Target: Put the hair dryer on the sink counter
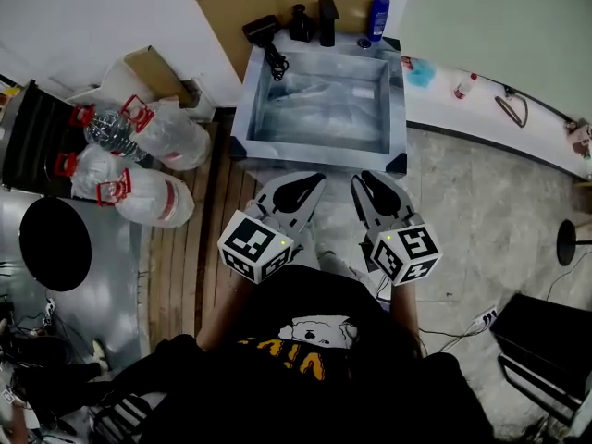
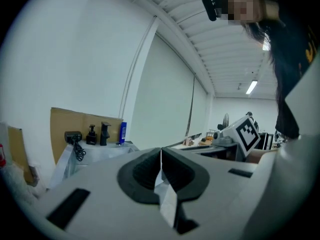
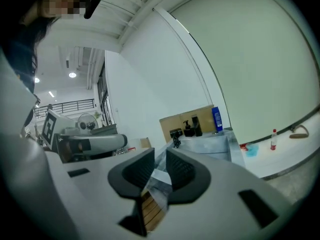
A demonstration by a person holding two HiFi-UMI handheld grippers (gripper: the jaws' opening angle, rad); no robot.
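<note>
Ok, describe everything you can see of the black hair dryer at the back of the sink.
The black hair dryer looks like matte plastic, with a short barrel and a handle. It lies on the back left corner of the grey sink counter, in front of the brown cardboard panel. It is left of the black pump bottle and apart from it. Its black coiled cord trails over the rim toward the basin.

White walls [image 1: 92,17] are enclosing the room, wooden slats [image 1: 199,239] are meeting grey tiles [image 1: 481,211], ceiling tube lights [image 2: 251,87] are glowing
</note>
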